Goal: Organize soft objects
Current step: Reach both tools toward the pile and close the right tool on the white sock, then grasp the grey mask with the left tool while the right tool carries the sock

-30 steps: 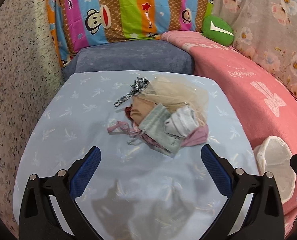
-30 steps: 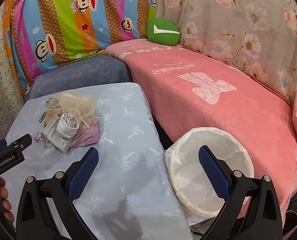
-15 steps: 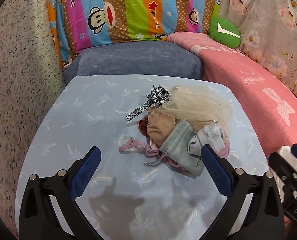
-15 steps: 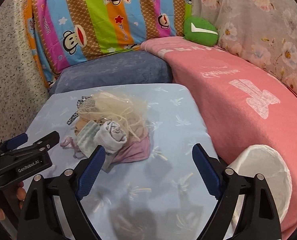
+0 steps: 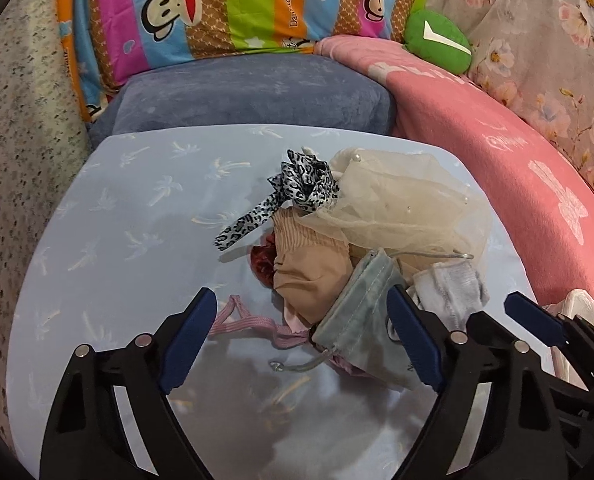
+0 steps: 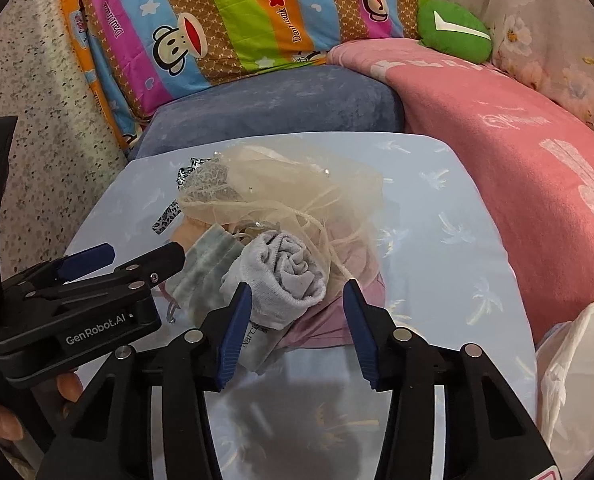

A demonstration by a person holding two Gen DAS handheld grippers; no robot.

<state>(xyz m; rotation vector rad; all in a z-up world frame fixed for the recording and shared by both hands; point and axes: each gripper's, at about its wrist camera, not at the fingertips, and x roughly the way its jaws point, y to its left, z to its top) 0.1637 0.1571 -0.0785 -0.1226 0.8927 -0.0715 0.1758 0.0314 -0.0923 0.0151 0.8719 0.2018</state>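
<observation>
A pile of soft things lies on the pale blue table [image 5: 137, 240]: a leopard-print ribbon [image 5: 297, 188], cream tulle [image 5: 397, 208], a beige cloth [image 5: 309, 268], a grey-green drawstring pouch [image 5: 361, 320] and a rolled grey sock [image 6: 285, 276]. My left gripper [image 5: 301, 328] hovers at the pile's near left side. Its jaws are closing, with a pink strap [image 5: 249, 322] and the pouch's end between them, not pressed. My right gripper [image 6: 297, 320] is closing too, the sock just ahead of and between its fingers, its right pad still apart from it.
A white lined basket [image 6: 577, 368] stands off the table's right edge. Behind the table are a blue-grey cushion [image 5: 249, 92], a striped monkey pillow [image 5: 225, 8], a pink blanket [image 5: 517, 160] and a green plush [image 5: 437, 40]. A hand [image 6: 1, 420] holds the left gripper.
Both grippers have come forward and down to the pile. The right one swung left from the basket to the sock. Both jaws have narrowed, the right much more.
</observation>
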